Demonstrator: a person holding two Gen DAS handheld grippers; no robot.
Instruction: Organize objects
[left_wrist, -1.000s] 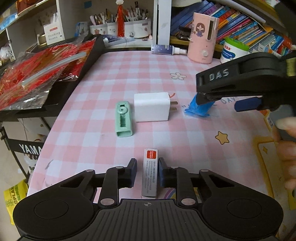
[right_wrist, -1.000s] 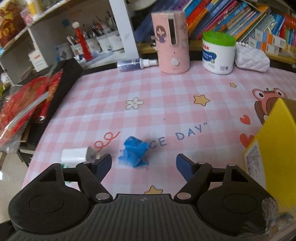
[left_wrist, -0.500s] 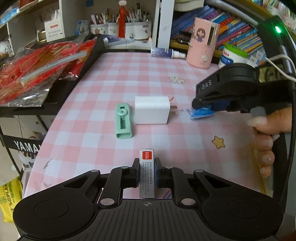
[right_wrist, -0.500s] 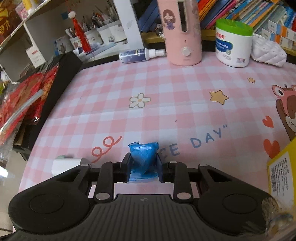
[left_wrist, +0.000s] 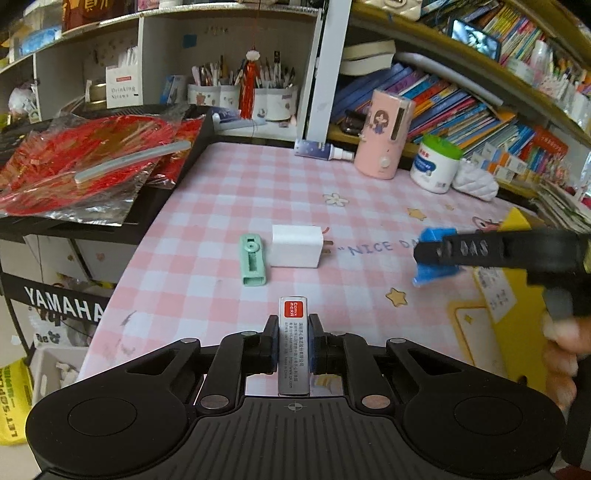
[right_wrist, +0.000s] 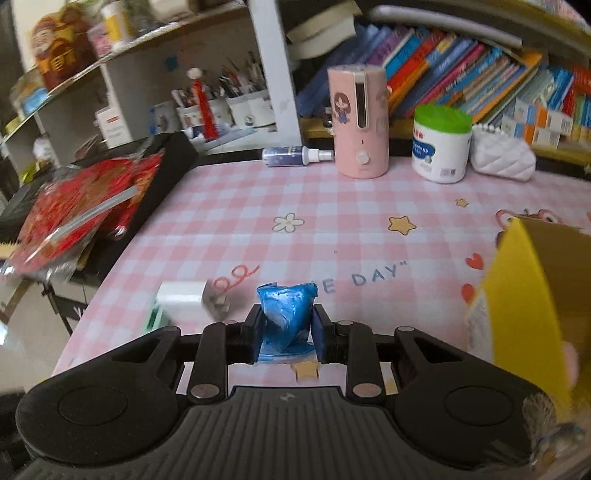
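Jaws of the left gripper (left_wrist: 292, 345) clamp a slim silver box with a red label (left_wrist: 293, 345) between them; the right gripper (right_wrist: 288, 332) pinches a crumpled blue wrapper (right_wrist: 286, 318), its top protruding past the fingertips.

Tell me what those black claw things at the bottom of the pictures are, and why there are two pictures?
Those are grabbers, like big tongs. A person holds one in each hand, and each has a camera looking out along its two fingers. That is why there are two pictures.

One picture comes from the left gripper. It is squeezed shut on a small grey box with a red label. At the right of that picture you see the right gripper from the side.

The other picture comes from the right gripper, shut on a crumpled blue packet.

On the pink checked tablecloth lie a white charger plug and, beside it, a mint green thing. At the back stand a pink device and a white jar with a green lid. A yellow box sits on the right.
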